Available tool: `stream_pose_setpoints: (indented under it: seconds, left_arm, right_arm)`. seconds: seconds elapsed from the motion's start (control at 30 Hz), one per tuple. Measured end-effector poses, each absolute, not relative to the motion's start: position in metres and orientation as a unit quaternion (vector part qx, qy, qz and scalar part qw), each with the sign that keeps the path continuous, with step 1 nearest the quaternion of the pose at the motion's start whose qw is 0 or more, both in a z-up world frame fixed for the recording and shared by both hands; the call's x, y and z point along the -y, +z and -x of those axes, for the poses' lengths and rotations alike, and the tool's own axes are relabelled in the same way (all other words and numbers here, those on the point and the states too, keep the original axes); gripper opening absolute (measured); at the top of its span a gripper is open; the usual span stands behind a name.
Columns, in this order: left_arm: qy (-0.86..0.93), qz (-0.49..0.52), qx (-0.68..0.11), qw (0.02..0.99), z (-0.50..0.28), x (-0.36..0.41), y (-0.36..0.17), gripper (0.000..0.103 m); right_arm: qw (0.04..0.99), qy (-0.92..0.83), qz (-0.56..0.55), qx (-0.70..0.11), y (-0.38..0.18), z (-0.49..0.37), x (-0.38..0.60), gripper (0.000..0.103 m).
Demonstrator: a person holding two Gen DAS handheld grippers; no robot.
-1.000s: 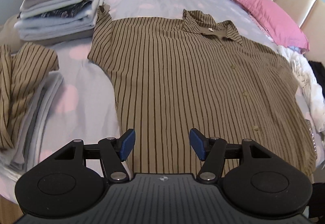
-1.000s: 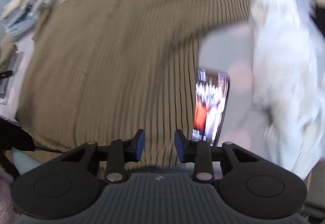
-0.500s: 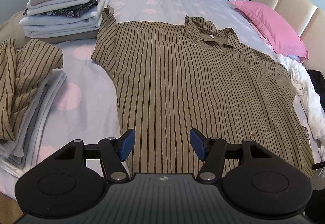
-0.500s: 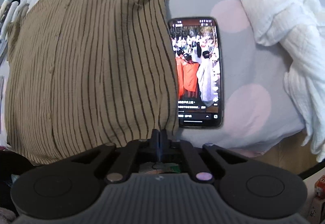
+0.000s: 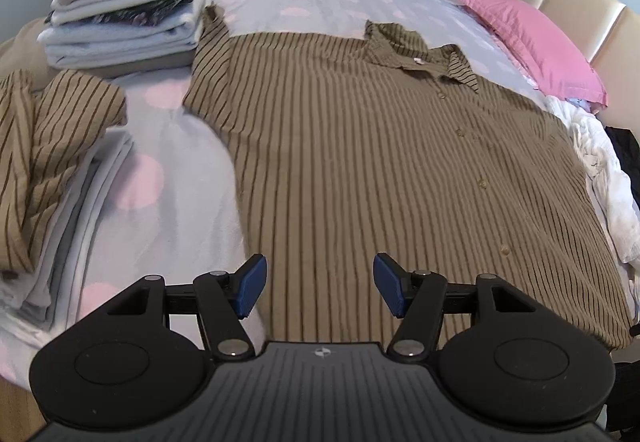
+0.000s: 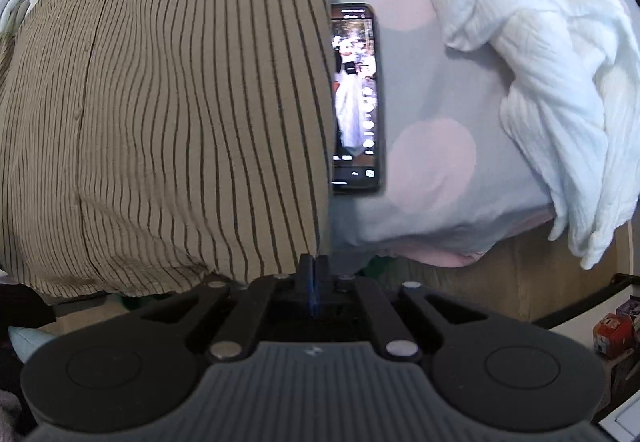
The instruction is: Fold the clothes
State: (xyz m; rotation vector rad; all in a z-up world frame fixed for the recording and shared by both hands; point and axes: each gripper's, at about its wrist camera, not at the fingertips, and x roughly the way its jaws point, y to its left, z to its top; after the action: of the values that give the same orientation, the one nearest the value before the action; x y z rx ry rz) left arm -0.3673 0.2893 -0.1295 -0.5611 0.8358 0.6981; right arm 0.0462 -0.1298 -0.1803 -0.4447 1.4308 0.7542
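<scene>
— Lying flat on the pale grey bed cover with pink dots (image 5: 172, 197) is the olive-brown, dark-striped button-up shirt (image 5: 380, 169); its collar sits toward one o'clock and its hem runs along the near bed edge.

— How are the hand-held grippers?

— The left hand-held gripper (image 5: 316, 288) hovers over the hem with its blue pads wide apart, nothing between them. The right hand-held gripper (image 6: 314, 284) is clenched, jaws pressed together at the shirt's lower corner after closing and easing a touch within the last moment. Whether cloth is pinched between the pads I cannot tell; the hem edge runs right up to the tips.

— What crowds the edges?

— In the left wrist view, a tall stack of folded beige and grey clothes (image 5: 128, 1) touches the sleeve at eleven o'clock, and a lower pile of folded garments topped by striped brown cloth (image 5: 52, 161) lies at nine o'clock, a strip of bare cover between it and the shirt's side. In the right wrist view, a black smartphone with a lit screen (image 6: 356, 97) lies at twelve o'clock, its long side partly under the shirt's edge. A crumpled white garment (image 6: 540, 53) fills two o'clock, and a pink pillow (image 5: 532, 45) rests by the headboard.

— Open room?

— Bare cover beyond the collar and between the phone and the white garment.
</scene>
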Motion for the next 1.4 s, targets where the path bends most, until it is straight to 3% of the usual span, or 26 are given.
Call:
stream_pose_setpoints:
  seconds: [0.07, 0.1, 0.17, 0.4, 0.63, 0.77, 0.8, 0.87, 0.97, 1.2, 1.33, 1.4]
  left_arm:
    - [0.326, 0.270, -0.399, 0.813, 0.373, -0.290, -0.133, 0.057]
    - [0.324, 0.273, -0.403, 0.811, 0.376, -0.290, -0.134, 0.057]
    - [0.320, 0.277, -0.413, 0.807, 0.382, -0.289, -0.138, 0.057]
    - [0.314, 0.275, -0.457, 0.785, 0.404, -0.280, -0.152, 0.055]
    - [0.300, 0.272, -0.514, 0.756, 0.408, -0.263, -0.178, 0.050]
    - [0.302, 0.309, -0.502, 0.749, 0.404, -0.274, -0.194, 0.049]
    - [0.299, 0.312, -0.505, 0.747, 0.401, -0.275, -0.199, 0.045]
    - [0.301, 0.301, -0.532, 0.732, 0.394, -0.277, -0.210, 0.010]
    - [0.299, 0.309, -0.526, 0.734, 0.396, -0.276, -0.206, 0.000]
    - [0.312, 0.351, -0.487, 0.737, 0.436, -0.267, -0.164, 0.000]
    - [0.338, 0.366, -0.508, 0.703, 0.453, -0.270, -0.171, 0.000]
    - [0.352, 0.319, -0.555, 0.683, 0.442, -0.268, -0.182, 0.000]
  right_arm:
    - [0.686, 0.336, 0.205, -0.612, -0.170, -0.044, 0.128, 0.013]
    - [0.699, 0.336, 0.203, -0.598, -0.163, -0.043, 0.127, 0.027]
    - [0.726, 0.338, 0.183, -0.571, -0.150, -0.038, 0.126, 0.038]
    - [0.743, 0.395, 0.086, -0.533, -0.144, -0.011, 0.111, 0.038]
    - [0.717, 0.461, 0.093, -0.515, -0.158, 0.021, 0.069, 0.038]
    - [0.706, 0.475, 0.124, -0.511, -0.166, 0.034, 0.055, 0.038]
    - [0.704, 0.477, 0.126, -0.510, -0.166, 0.035, 0.055, 0.038]
    - [0.706, 0.477, 0.122, -0.508, -0.166, 0.035, 0.056, 0.038]
    - [0.711, 0.475, 0.110, -0.507, -0.166, 0.035, 0.058, 0.038]
    - [0.709, 0.472, 0.112, -0.511, -0.170, 0.031, 0.057, 0.038]
    - [0.704, 0.478, 0.118, -0.512, -0.171, 0.031, 0.056, 0.038]
    - [0.703, 0.479, 0.118, -0.513, -0.171, 0.030, 0.057, 0.038]
